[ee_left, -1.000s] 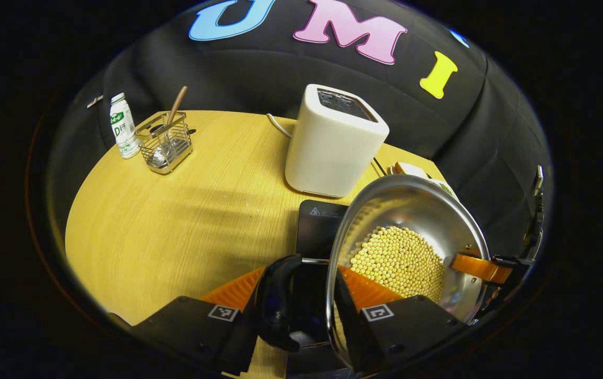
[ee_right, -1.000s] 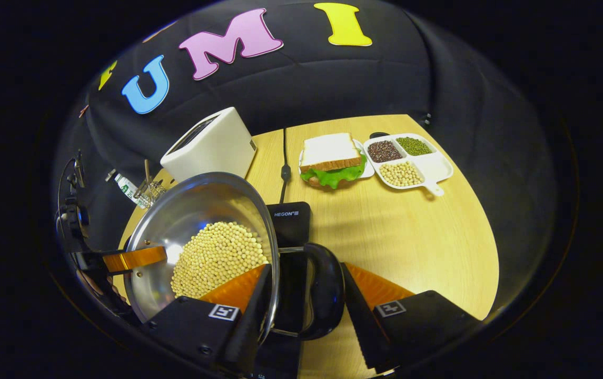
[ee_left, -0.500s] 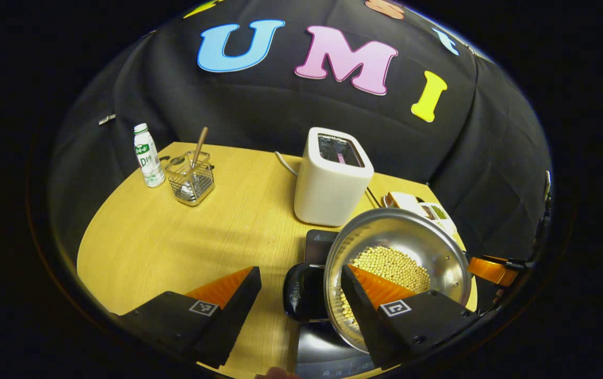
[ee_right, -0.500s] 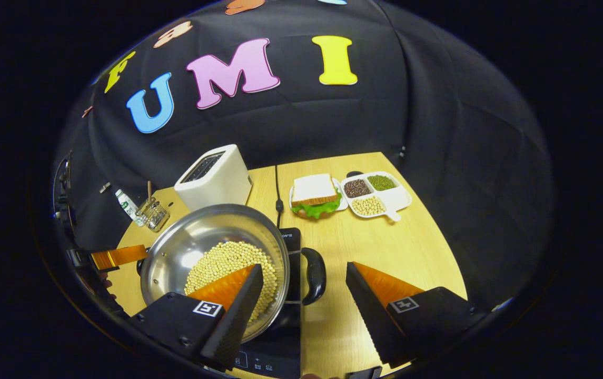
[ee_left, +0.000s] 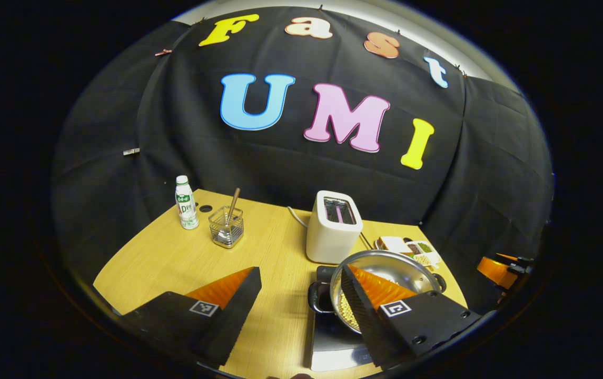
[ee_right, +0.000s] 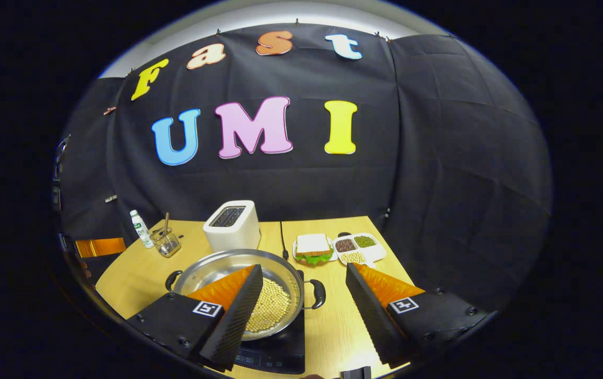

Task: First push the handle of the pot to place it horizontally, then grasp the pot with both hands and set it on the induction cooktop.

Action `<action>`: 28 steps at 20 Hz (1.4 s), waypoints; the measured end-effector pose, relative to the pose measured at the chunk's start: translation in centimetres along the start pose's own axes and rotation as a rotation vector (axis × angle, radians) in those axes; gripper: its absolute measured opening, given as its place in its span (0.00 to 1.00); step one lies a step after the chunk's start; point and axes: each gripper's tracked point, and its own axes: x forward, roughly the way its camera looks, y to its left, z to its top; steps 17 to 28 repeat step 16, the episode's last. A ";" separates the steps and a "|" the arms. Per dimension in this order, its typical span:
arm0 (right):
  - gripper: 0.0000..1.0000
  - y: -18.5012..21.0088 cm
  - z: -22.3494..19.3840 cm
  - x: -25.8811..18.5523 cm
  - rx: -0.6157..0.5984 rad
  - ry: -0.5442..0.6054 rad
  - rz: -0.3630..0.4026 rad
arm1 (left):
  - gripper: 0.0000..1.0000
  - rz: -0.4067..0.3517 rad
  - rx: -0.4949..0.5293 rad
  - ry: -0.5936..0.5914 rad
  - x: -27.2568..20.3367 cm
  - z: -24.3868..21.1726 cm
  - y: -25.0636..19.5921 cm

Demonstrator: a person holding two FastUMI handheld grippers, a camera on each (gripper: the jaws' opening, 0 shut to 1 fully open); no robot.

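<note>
Pot (ee_right: 238, 273) of beans on induction cooktop (ee_right: 280, 350); left claw (ee_left: 301, 276) and right claw (ee_right: 304, 273) wide open, empty.

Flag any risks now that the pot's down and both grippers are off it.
1. The pot overhangs the induction cooktop on its left side; it looks off-centre and might tip or heat unevenly.
2. The toaster stands close behind the pot; a nudge backward could bump it.
3. The left gripper and right gripper are open and low by the rim; a careless move could catch a pot handle and spill the beans.
</note>
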 end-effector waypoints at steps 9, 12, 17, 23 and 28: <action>0.98 -0.3 1.1 -9.2 0.048 -0.127 -0.060 | 0.95 0.108 0.041 -0.201 -11.5 0.2 2.1; 0.99 0.2 -1.0 -11.7 0.046 -0.130 -0.072 | 0.95 0.142 0.101 -0.221 -14.1 -1.9 2.2; 0.99 1.2 -2.7 -13.6 0.044 -0.113 -0.052 | 0.95 0.102 0.085 -0.192 -14.5 -4.6 0.4; 0.99 1.2 -2.7 -13.6 0.044 -0.113 -0.052 | 0.95 0.102 0.085 -0.192 -14.5 -4.6 0.4; 0.99 1.2 -2.7 -13.6 0.044 -0.113 -0.052 | 0.95 0.102 0.085 -0.192 -14.5 -4.6 0.4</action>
